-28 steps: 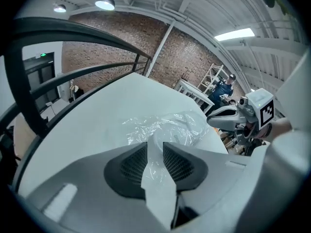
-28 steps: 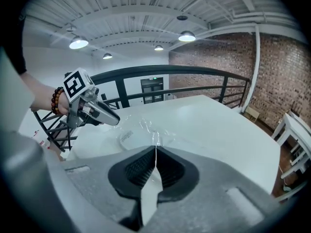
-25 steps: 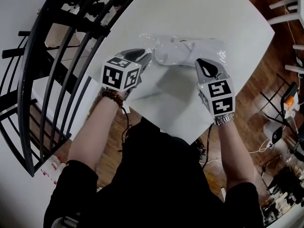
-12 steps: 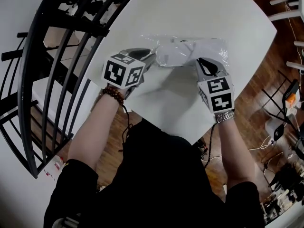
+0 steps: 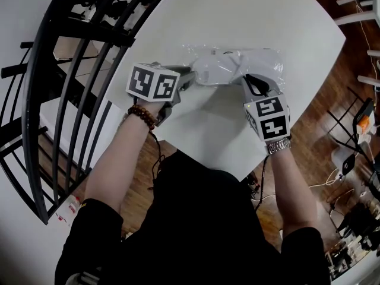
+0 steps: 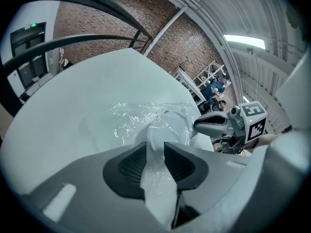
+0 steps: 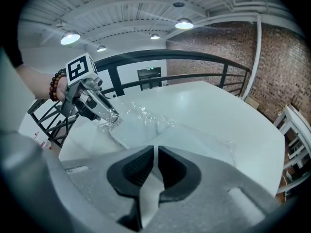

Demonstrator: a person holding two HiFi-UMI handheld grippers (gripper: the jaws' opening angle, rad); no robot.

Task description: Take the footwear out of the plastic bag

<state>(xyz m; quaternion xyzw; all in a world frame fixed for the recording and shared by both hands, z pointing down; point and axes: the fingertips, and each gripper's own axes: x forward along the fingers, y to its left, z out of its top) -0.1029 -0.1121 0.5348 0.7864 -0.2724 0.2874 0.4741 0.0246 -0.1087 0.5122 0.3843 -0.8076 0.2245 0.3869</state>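
A clear plastic bag (image 5: 261, 61) lies crumpled on the white table (image 5: 249, 10), with white footwear (image 5: 211, 69) inside its left half. My left gripper (image 5: 189, 73) is at the bag's left end. In the left gripper view (image 6: 155, 152) film-covered white material fills the gap between its pads; the jaws have just been opening a little, still pressing on it. My right gripper (image 5: 246, 79) is at the bag's near right edge. In the right gripper view (image 7: 155, 161) a thin fold of film sits in the narrow slit; these jaws have eased open slightly.
A black curved railing (image 5: 65, 82) runs along the table's left side. The table's near edge (image 5: 196, 159) lies just in front of the person's body. Cables and small items lie on the wooden floor (image 5: 350, 159) at the right. White chair legs (image 5: 362, 8) stand at the far right.
My left gripper has shifted right toward the bag and rolled, so its marker cube faces differently. The bag's left part has bunched up. My right gripper has hardly moved.
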